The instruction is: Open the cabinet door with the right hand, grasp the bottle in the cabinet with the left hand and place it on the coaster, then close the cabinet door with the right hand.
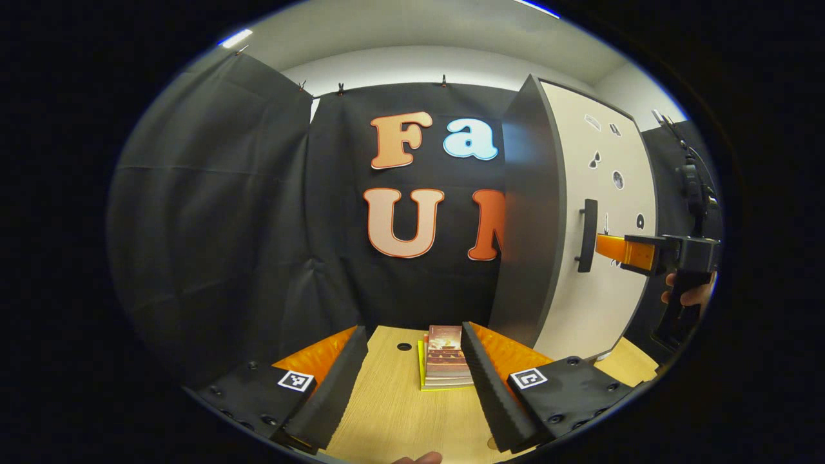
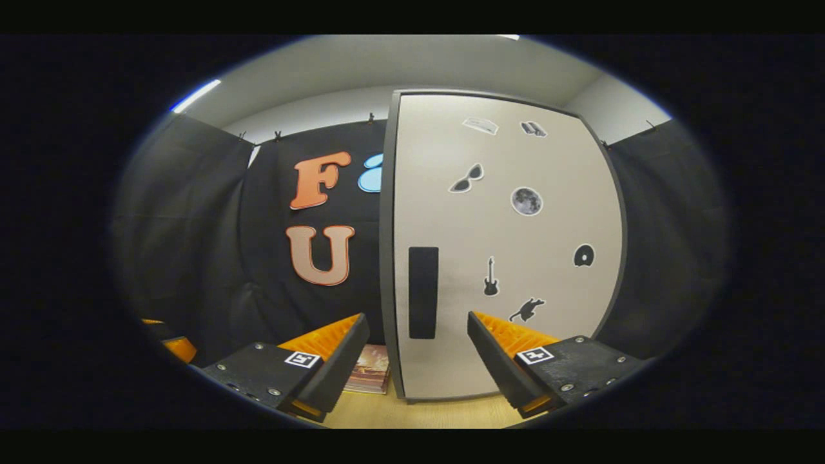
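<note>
Riding low in the left gripper view, the left gripper [image 1: 412,380] has its fingers spread wide and released, grasping nothing, above the pale wooden table [image 1: 393,419]. Between those fingers, a little farther on, lies a small stack of books [image 1: 445,365] flat on the table, and just beyond it a dark round hole [image 1: 404,347] shows in the tabletop. Right of centre in that frame rises the cabinet [image 1: 528,219], its dark side turned this way and its pale cabinet door [image 1: 606,193] closed, so the bottle inside cannot be seen. At the right edge the right gripper [image 1: 602,245] reaches in toward the dark door handle [image 1: 586,235], held by a hand [image 1: 689,293]; whether it touches the handle I cannot tell. In the right gripper view, the right gripper [image 2: 419,345] is also released, its fingers apart at the bottom of the frame on either side of the door handle [image 2: 423,292] and not pressing on it. The cabinet door [image 2: 515,258] stands behind, dotted with small stickers [image 2: 526,201]. The books [image 2: 368,377] peek out at the lower left of the cabinet, and the left gripper [image 2: 171,345] shows at the far left edge.
</note>
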A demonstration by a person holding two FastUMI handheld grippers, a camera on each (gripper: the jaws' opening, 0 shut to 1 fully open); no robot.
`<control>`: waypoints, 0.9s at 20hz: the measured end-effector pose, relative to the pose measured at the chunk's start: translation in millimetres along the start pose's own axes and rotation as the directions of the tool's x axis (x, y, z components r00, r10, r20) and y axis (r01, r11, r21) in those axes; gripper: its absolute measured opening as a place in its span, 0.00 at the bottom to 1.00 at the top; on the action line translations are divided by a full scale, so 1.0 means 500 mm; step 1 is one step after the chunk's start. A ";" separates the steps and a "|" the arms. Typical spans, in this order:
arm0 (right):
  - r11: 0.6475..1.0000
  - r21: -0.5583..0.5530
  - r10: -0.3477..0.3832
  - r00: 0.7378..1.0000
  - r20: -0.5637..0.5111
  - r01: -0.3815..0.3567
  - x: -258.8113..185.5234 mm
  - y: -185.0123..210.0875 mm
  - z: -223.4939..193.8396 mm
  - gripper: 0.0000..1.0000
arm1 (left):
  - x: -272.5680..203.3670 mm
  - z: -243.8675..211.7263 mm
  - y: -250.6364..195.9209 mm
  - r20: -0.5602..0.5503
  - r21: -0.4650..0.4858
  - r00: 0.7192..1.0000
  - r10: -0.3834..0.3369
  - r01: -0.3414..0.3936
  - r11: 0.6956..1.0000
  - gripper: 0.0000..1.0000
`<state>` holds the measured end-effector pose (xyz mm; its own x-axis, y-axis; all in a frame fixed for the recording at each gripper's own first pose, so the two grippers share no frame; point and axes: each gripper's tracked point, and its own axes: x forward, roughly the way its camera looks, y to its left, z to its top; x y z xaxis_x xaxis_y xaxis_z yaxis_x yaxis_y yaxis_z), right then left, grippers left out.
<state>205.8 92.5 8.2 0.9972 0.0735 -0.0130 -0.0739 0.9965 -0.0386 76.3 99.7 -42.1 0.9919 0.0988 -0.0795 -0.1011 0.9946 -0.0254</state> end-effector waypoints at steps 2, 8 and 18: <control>1.000 -0.004 -0.003 1.000 -0.004 0.003 0.032 0.004 -0.002 0.95 | 0.014 -0.007 0.019 -0.010 0.002 1.000 0.012 -0.012 1.000 0.95; 1.000 -0.006 -0.021 1.000 0.001 0.021 0.112 0.002 0.001 0.95 | 0.048 -0.036 0.067 -0.047 0.002 0.998 0.041 -0.041 0.999 0.96; 0.998 0.000 -0.063 0.998 0.001 0.063 0.162 -0.009 -0.008 0.65 | 0.050 -0.057 0.141 -0.076 0.015 0.994 0.084 -0.083 0.996 0.95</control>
<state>286.8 94.0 3.5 0.9999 0.0109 -0.0093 -0.0113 0.9991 -0.0397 91.8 171.1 -74.2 0.9712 0.1793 -0.1570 -0.1822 0.9833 -0.0041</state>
